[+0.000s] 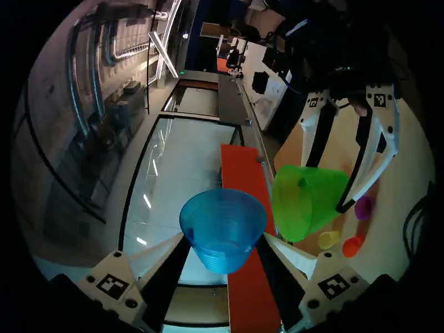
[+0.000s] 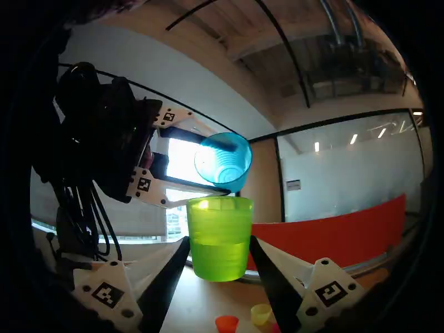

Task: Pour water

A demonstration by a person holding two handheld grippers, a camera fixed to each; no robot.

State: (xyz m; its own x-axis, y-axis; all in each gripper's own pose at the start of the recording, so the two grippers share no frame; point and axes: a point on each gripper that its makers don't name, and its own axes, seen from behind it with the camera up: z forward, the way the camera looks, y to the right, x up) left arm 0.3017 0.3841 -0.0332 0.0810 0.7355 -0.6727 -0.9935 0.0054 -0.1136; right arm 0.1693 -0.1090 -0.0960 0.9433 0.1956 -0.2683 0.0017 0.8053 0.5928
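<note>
1. While taking both views together, note left gripper point(image 1: 223, 238) closed down to cup width, both fingers pressed on the walls of a blue cup point(image 1: 223, 230).
2. Same for right gripper point(image 2: 219, 241): narrowed, clamped by both fingers on a green cup point(image 2: 220, 238).
3. Key relation, from right gripper view: blue cup directly above green cup, lip just beside green rim; touching or apart, cannot tell.
4. Axes: green cup upright, mouth to ceiling, liquid line roughly halfway up its wall. Blue cup tipped hard over, long axis near horizontal, mouth sideways rather than up.
5. Cross-check in left gripper view: room rolled sideways, table point(image 1: 402, 183) along the right, green mouth facing the blue lip.
6. Judgement: pour from blue into green under way or nearly spent; no stream visible, blue contents unreadable. Left hand nearer the work, right merely steadying the receiver.
7. For the coming move: hold blue lip over green mouth while righting; otherwise, drips on the table.
8. Surface: pale wood table, three small cups on it, below the held cups: purple cup point(image 1: 363, 206), yellow cup point(image 1: 328, 240), orange cup point(image 1: 353, 246).
9. Room: red panel point(image 2: 344, 233), glass partition point(image 2: 355, 166) behind, bare pipes point(image 2: 336, 25) overhead.
</note>
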